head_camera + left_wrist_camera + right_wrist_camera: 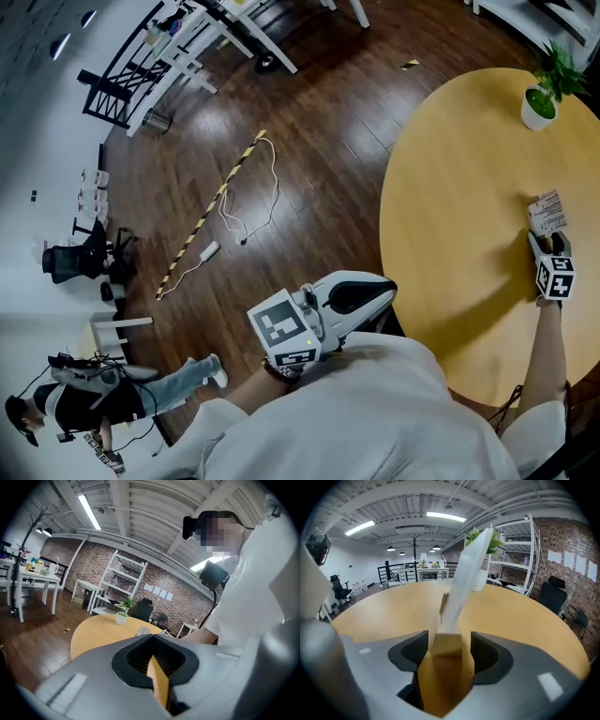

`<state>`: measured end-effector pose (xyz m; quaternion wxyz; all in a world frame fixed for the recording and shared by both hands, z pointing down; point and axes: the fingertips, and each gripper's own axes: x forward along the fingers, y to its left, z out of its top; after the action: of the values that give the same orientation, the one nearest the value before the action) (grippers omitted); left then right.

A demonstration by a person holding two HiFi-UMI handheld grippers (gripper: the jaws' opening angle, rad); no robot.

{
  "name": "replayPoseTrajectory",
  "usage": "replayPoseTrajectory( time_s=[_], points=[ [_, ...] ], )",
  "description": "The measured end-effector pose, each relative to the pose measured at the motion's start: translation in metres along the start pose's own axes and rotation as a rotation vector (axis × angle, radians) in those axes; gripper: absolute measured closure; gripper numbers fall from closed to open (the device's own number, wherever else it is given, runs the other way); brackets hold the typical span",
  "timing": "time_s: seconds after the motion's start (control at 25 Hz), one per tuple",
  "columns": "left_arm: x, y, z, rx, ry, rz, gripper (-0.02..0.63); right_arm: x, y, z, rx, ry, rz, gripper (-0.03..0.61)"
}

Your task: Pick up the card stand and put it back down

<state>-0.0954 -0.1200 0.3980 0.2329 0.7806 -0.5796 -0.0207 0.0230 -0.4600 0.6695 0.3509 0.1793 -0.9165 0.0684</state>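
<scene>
Standing card stand [464, 573] between parted jaws of right gripper [449, 641].

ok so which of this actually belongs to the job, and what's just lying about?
Job: card stand; right gripper, open around its base; round table.
Lying about: potted plant; cable and striped strip on the floor; left gripper, shut and empty.

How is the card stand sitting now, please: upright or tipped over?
Upright: the card stand rises from its wooden base on the table, leaning only slightly, between the open jaws of the right gripper.
</scene>
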Motion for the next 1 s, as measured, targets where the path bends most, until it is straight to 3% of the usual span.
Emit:
replayPoseTrajectory(
  time_s=[0.12,0.24,0.36,0.48,0.56,0.72,0.88,1.0],
  points=[
    [-0.022,0.011,0.006,-0.010,-0.051,0.036,0.620,-0.026,0.006,-0.019,0.025,0.023,-0.032,0.304],
    [-0.035,0.022,0.019,-0.030,-0.097,0.063,0.620,-0.084,-0.004,-0.025,0.122,-0.031,-0.127,0.305],
    [-0.045,0.021,0.020,-0.018,-0.132,0.042,0.620,-0.165,-0.018,-0.026,0.249,-0.168,-0.261,0.311],
    [-0.074,0.029,0.005,0.017,-0.157,0.023,0.620,-0.226,0.011,-0.011,0.339,-0.377,-0.343,0.313],
    [-0.103,0.045,-0.013,0.023,-0.158,0.013,0.620,-0.232,0.063,0.015,0.328,-0.480,-0.318,0.304],
    [-0.170,0.049,-0.034,0.037,-0.153,-0.074,0.620,-0.236,0.217,0.084,0.258,-0.606,-0.164,0.267],
    [-0.230,0.032,-0.023,0.018,-0.122,-0.256,0.620,-0.329,0.365,0.134,0.366,-0.772,-0.105,0.249],
    [-0.246,0.032,-0.038,0.020,-0.065,-0.334,0.620,-0.370,0.423,0.129,0.395,-0.817,-0.124,0.249]
  ],
)
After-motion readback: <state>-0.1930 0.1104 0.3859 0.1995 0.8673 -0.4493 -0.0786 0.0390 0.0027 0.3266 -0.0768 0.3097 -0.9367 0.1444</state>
